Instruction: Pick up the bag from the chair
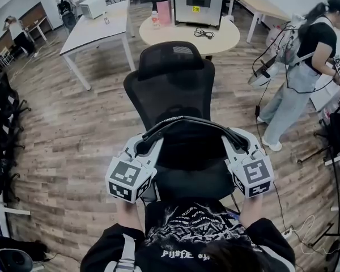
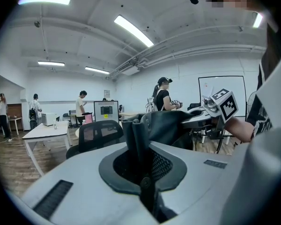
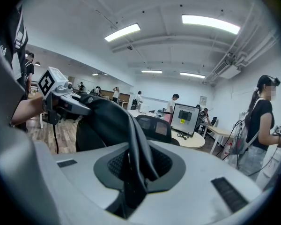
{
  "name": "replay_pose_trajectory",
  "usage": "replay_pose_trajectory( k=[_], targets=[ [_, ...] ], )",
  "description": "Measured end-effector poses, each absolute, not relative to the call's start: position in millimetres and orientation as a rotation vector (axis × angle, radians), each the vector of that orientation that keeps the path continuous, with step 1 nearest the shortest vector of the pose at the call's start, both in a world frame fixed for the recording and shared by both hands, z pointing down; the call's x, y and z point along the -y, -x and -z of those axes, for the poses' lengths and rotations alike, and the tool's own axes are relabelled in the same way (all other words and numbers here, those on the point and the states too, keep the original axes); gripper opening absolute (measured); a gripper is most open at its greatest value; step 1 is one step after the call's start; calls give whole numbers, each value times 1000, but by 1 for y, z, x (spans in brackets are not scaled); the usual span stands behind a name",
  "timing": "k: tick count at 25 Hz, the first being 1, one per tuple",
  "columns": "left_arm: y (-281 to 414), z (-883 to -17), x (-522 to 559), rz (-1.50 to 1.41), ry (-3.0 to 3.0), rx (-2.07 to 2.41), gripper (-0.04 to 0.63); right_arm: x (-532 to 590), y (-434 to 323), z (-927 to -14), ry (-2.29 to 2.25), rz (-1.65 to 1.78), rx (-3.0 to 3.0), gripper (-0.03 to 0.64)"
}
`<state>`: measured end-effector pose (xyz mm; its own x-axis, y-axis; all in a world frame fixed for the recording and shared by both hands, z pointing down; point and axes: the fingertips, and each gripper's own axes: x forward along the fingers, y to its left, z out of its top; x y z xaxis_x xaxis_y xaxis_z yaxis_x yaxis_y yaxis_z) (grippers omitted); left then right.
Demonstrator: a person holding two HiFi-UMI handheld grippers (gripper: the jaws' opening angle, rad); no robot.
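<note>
Item: black bag (image 1: 187,152) — lower centre of frame, over the seat of the mesh office chair (image 1: 170,75).
Left gripper (image 1: 143,147), right gripper (image 1: 241,146): each clamped on one end of its top strap (image 1: 187,120).
Status: grasp made; lift clear of the seat not confirmed — black against black.
</note>
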<state>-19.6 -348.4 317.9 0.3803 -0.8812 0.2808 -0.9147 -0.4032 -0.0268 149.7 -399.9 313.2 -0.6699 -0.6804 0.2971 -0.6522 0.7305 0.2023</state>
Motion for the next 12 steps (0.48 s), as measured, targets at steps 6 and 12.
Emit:
replay_pose_trajectory(
  k=[6, 12],
  targets=[
    [17, -320, 351, -395, -2498, 1629, 14, 401, -152, -315, -1044, 100, 2577, 61],
    [13, -328, 349, -390, -2495, 1620, 14, 399, -157, -321, -1053, 102, 2560, 61]
  ],
)
